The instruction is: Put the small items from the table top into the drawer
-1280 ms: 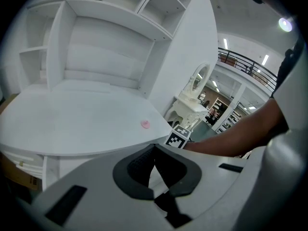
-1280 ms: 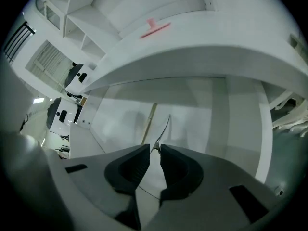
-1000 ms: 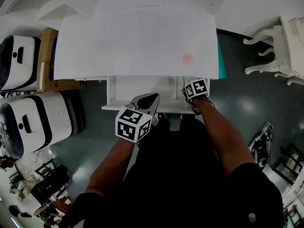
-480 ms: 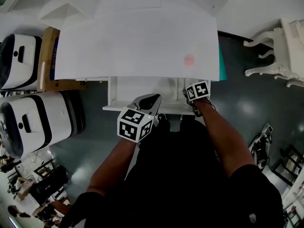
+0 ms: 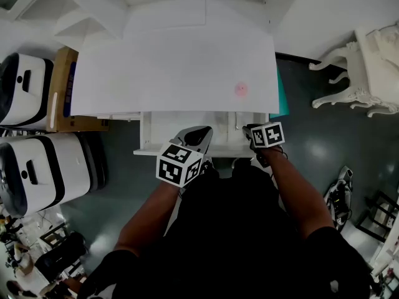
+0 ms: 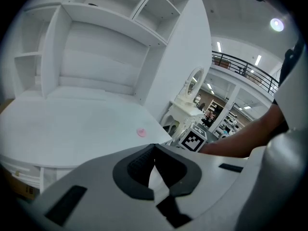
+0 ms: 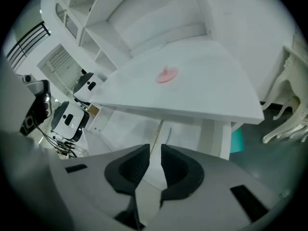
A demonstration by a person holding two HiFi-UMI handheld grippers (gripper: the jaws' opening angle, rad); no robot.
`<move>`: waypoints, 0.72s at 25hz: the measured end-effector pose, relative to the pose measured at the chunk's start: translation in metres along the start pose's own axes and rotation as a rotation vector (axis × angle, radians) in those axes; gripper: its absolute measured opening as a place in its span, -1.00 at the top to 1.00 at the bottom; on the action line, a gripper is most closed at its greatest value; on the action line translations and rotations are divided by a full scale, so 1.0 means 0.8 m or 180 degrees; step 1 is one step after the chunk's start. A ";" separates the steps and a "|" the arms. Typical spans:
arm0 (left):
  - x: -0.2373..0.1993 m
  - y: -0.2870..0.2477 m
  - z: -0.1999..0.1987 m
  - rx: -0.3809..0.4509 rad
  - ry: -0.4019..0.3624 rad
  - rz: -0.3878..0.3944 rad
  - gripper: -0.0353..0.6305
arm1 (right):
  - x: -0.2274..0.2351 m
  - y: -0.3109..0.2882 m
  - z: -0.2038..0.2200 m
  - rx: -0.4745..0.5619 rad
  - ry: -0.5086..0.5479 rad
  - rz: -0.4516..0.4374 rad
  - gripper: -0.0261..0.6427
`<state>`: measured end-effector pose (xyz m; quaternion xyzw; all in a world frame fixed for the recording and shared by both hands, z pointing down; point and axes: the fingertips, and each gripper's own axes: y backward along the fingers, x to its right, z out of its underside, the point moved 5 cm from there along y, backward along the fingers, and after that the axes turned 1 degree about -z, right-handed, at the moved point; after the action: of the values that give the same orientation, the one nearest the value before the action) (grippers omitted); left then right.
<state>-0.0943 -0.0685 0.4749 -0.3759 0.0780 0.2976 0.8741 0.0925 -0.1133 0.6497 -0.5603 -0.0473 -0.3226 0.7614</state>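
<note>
- Since a second ago the right gripper (image 7: 153,148) has drawn back toward the person. Its right marker cube (image 5: 268,134), which was at the table top's (image 5: 162,67) front edge, is now over the front right corner of the drawer (image 5: 149,148). The left gripper (image 5: 201,131) has barely shifted, and the pink item (image 5: 240,90) lies where it did.
- There is one pink item: small, flat, round and pale pink. It rests at the table top's 4 o'clock, near the front edge and well apart from both grippers.
- The one drawer stands pulled open under that edge, at 6 o'clock from the item.
- Only the right gripper view looks in under the table top, where a thin tan stick (image 7: 157,133) lies on the drawer floor.
- There are two grippers, each with one cube. The left marker cube (image 5: 179,164) sits at 7 o'clock from the right one.
- The left gripper's jaws meet at the tips and hold nothing.
- The right gripper's jaws stand a narrow slit apart, also empty, aimed into the drawer.
- Only the left gripper view shows the white shelves (image 6: 96,23) rising behind the table top.
- Only the head view shows the floor. Two white-and-black machines (image 5: 50,164) stand at 9 o'clock with one cardboard box (image 5: 62,86) beside them, and a carved white chair (image 5: 368,67) is at 2 o'clock.
</note>
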 end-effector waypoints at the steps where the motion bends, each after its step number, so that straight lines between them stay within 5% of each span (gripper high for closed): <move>1: 0.000 0.000 -0.003 0.0024 -0.0016 0.0004 0.88 | -0.002 0.009 -0.002 0.0050 0.0004 0.0008 0.68; 12: 0.012 0.006 -0.037 0.0230 -0.0211 0.0086 0.88 | -0.054 0.121 -0.044 0.0778 0.0337 0.0095 0.68; 18: 0.026 0.006 -0.053 0.0323 -0.0309 0.0180 0.88 | -0.071 0.173 -0.057 0.1236 0.0203 0.0007 0.69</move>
<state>-0.0765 -0.0858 0.4344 -0.3138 0.0612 0.3357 0.8860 0.1099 -0.1062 0.4944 -0.3925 -0.0839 -0.3242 0.8566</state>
